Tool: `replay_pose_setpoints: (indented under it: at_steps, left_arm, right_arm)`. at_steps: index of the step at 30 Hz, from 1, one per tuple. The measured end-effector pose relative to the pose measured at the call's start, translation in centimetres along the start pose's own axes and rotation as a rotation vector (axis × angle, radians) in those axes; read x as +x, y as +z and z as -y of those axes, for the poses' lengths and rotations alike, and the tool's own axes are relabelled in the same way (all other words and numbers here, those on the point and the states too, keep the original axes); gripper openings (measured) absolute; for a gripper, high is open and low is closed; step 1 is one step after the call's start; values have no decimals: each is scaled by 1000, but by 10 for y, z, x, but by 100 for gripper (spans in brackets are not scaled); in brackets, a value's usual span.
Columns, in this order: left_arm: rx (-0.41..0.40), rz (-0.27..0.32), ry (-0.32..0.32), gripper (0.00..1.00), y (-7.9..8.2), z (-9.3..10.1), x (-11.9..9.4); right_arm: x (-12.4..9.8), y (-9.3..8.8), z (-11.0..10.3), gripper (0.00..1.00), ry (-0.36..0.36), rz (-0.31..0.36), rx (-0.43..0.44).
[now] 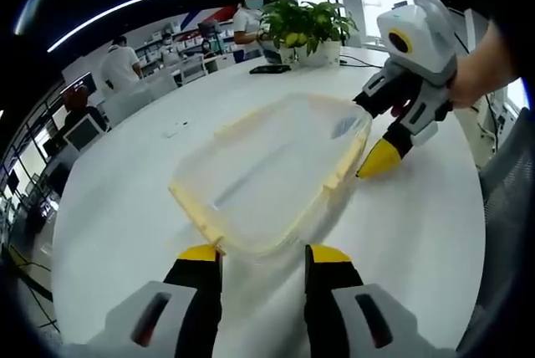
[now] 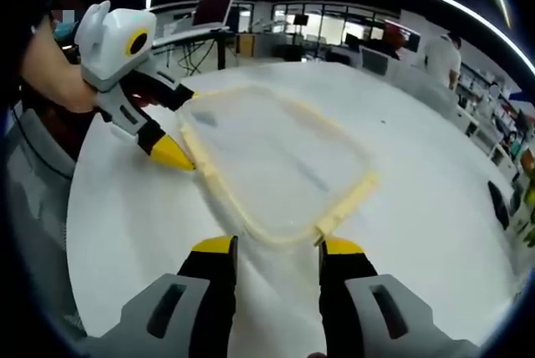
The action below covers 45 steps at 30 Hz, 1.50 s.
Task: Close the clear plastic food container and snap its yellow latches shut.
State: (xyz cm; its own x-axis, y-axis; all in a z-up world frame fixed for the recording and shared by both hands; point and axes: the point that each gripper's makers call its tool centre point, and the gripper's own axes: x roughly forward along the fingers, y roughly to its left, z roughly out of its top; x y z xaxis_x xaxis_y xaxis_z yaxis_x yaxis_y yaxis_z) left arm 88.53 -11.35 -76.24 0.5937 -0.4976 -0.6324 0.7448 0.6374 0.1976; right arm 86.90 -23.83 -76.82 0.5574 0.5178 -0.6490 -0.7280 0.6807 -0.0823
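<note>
Our left hand-held gripper (image 1: pixel 263 258) rides with its yellow-tipped jaws spread apart, grasping nothing, just short of the near edge of the clear plastic container (image 1: pixel 272 174). Our right hand-held gripper (image 2: pixel 276 249) is likewise released, at the opposite edge, one yellow tip by the rim. The container lies flat in the middle of the smooth white round tabletop (image 1: pixel 125 207), a shallow rounded rectangle, transparent with pale yellow latches (image 2: pixel 347 199) along its rim. Beyond stand a potted plant (image 1: pixel 305 28), monitors and people.

Clear container (image 1: pixel 272 170) — lidded, flat on table (image 1: pixel 134 182).
</note>
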Motion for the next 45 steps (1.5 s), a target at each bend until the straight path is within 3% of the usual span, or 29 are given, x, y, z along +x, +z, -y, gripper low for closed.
replay_pose_setpoints:
  at_steps: [8,13,20,29,38,45]
  left_arm:
    - [3,-2,0,33,0,-2,0]
    - [-19,0,-4,33,0,-2,0]
    - [-73,-12,8,39,-4,2,-7]
    - [-146,32,50,39,-1,9,-38]
    - [-290,81,123,40,-8,14,-80]
    - [-398,121,182,41,-11,12,-111]
  right_arm:
    - [0,0,-1,35,1,-2,1]
    - [-1,0,1,32,-2,5,44]
    - [-9,-3,0,40,-23,10,117]
    - [-32,2,-1,43,-53,44,171]
    - [-64,4,-5,47,-82,96,250]
    - [-86,2,-14,49,-95,112,264]
